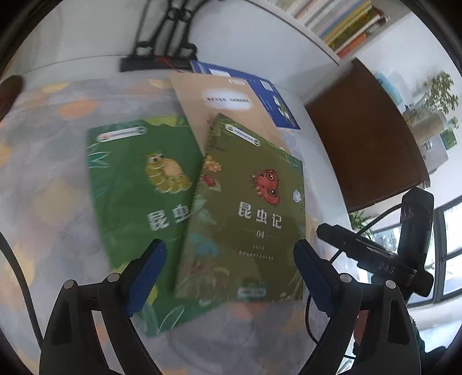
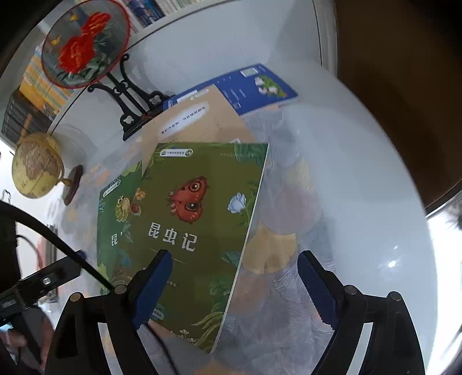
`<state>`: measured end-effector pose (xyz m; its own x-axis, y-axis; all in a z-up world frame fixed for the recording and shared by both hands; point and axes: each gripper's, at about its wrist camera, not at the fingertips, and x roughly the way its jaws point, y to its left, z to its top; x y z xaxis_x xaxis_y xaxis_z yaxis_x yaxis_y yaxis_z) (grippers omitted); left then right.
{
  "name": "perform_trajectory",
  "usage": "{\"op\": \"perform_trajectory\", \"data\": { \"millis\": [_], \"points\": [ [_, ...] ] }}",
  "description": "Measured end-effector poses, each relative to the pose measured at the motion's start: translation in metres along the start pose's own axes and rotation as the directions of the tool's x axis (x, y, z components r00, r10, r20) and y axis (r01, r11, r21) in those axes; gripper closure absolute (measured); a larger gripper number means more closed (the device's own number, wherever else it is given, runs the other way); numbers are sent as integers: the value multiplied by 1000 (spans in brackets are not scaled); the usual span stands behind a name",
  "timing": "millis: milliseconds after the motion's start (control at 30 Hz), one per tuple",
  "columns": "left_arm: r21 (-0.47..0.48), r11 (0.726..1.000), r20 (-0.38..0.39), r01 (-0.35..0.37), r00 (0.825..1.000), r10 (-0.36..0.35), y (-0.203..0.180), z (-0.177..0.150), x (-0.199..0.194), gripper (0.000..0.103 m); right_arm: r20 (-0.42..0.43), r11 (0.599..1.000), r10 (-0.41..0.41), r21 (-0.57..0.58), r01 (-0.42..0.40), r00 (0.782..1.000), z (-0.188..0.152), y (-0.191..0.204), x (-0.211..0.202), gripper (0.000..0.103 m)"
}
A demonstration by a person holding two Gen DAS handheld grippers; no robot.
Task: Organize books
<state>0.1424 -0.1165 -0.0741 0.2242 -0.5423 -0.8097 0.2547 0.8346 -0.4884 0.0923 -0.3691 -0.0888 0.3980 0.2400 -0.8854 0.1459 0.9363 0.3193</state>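
Several books lie fanned out on a round table with a patterned cloth (image 1: 52, 178). On top is an olive-green book with a red butterfly (image 1: 248, 213), also in the right wrist view (image 2: 199, 230). It overlaps a bright green caterpillar book (image 1: 135, 184), a tan book (image 1: 219, 106) and a blue book (image 1: 260, 92). My left gripper (image 1: 231, 274) is open and empty above the butterfly book's near edge. My right gripper (image 2: 234, 285) is open and empty, straddling that book's right edge.
A black fan stand (image 1: 161, 54) sits behind the books; its embroidered fan (image 2: 83, 43) and a small globe (image 2: 37, 164) show in the right wrist view. A brown cabinet (image 1: 363, 138) stands to the right. Bookshelves (image 1: 340, 23) line the wall. The other gripper (image 1: 404, 248) shows at right.
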Motion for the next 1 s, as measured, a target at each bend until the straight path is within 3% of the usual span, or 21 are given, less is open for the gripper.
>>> {"op": "perform_trajectory", "data": {
  "millis": [33,100,167,300,433,533,633,733,867,1000],
  "points": [
    [5,1000,-9,9,1000,-9,-2,3,6,20,2,1000,15,9,-15,1000,0,-3,3,19],
    [9,1000,-11,9,1000,-9,-3,9,17,23,3,999,34,3,-34,999,1,-3,8,35],
    [11,1000,-26,10,1000,-10,-4,13,27,34,-11,999,42,-9,-42,999,3,-1,16,43],
    [11,999,-10,-40,999,40,-4,14,34,38,-42,998,58,-17,-59,997,2,6,29,50],
    [-27,994,3,-107,994,107,6,10,34,38,-32,998,18,-57,-19,999,-4,17,34,51],
    [-72,996,8,-57,998,57,16,9,31,38,-35,998,-9,-61,7,999,-5,20,35,51],
    [-54,998,-24,-20,1000,19,12,8,34,37,-41,996,-32,-79,29,999,-7,24,36,50],
    [-29,999,-45,-35,998,33,5,-2,31,37,-50,994,-44,-105,38,998,-9,29,35,48],
    [-52,998,-70,20,997,-24,7,-30,20,37,-48,997,29,-74,-33,998,-14,22,23,48],
    [-73,997,-102,8,995,-15,8,-70,9,37,-104,992,72,-100,-82,992,-27,27,21,45]
  ]
}}
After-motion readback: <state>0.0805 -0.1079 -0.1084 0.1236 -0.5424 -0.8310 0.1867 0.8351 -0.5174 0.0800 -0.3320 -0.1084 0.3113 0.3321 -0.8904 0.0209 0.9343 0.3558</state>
